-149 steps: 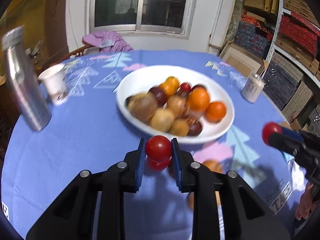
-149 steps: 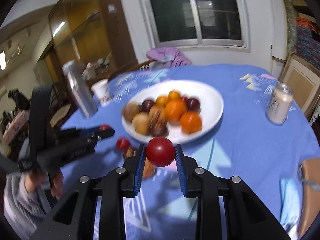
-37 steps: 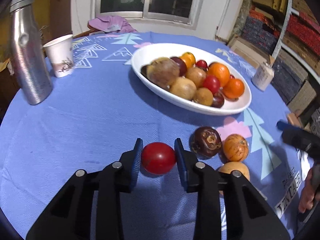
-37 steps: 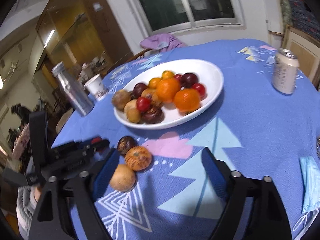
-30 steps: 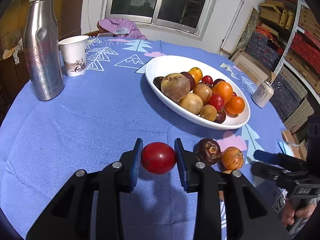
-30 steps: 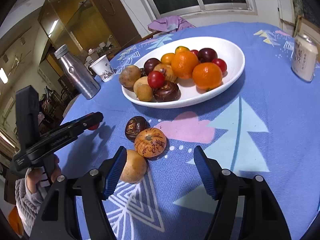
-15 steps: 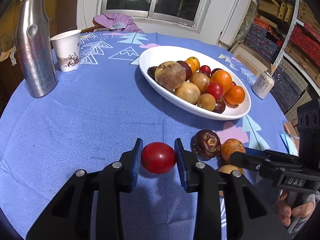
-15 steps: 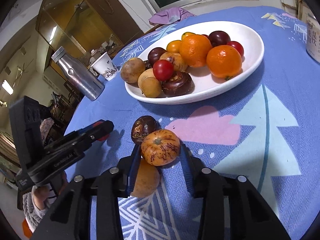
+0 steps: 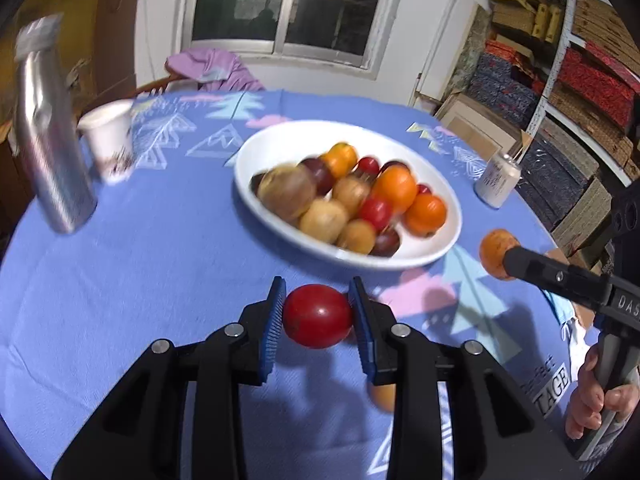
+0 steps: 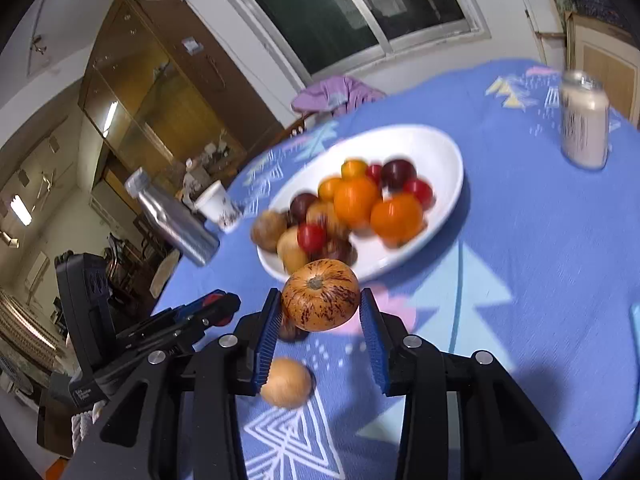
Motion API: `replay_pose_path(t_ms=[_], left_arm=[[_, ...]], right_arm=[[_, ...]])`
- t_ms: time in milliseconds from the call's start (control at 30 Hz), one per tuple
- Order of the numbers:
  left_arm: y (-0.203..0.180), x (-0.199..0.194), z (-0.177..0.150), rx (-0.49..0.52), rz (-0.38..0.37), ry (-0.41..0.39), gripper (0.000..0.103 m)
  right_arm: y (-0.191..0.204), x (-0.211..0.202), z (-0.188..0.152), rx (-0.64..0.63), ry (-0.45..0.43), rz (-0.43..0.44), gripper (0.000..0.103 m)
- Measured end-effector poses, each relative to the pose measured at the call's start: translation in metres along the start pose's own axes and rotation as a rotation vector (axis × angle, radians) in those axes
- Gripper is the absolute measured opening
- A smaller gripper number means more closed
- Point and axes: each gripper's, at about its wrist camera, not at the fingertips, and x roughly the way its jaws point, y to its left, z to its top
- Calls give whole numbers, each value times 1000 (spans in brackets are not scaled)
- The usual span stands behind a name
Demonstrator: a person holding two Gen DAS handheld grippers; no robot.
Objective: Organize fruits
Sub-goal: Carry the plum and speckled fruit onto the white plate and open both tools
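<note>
Two hand-held grippers each carry a fruit above a round bench covered in blue cloth (image 9: 120,280).

The left hand-held gripper (image 9: 318,316) is clamped on a smooth red tomato (image 9: 318,315); the right hand-held gripper (image 10: 320,314) is clamped on a speckled orange round fruit (image 10: 320,295). Both hang just in front of the white oval bowl (image 9: 448,240), already heaped with fruit. A tan round fruit (image 10: 286,382) and a dark one lie on the cloth before the bowl. Open cloth surrounds the bowl; its near rim is unobstructed.
</note>
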Motion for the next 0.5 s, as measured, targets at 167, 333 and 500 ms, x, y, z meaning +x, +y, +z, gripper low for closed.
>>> replay_pose_path(t_ms=[167,333,500], left_arm=[[-34,11,52,15,-15,-28,32],[-48,56,68,16,2,6,32],[-40,78,70,20,14,10,50]], right_arm=[[-4,1,53,35,-56,-34,40],[-23,43,81,75,-37,-88,40],[-43,82,83,82,16,-149,42]])
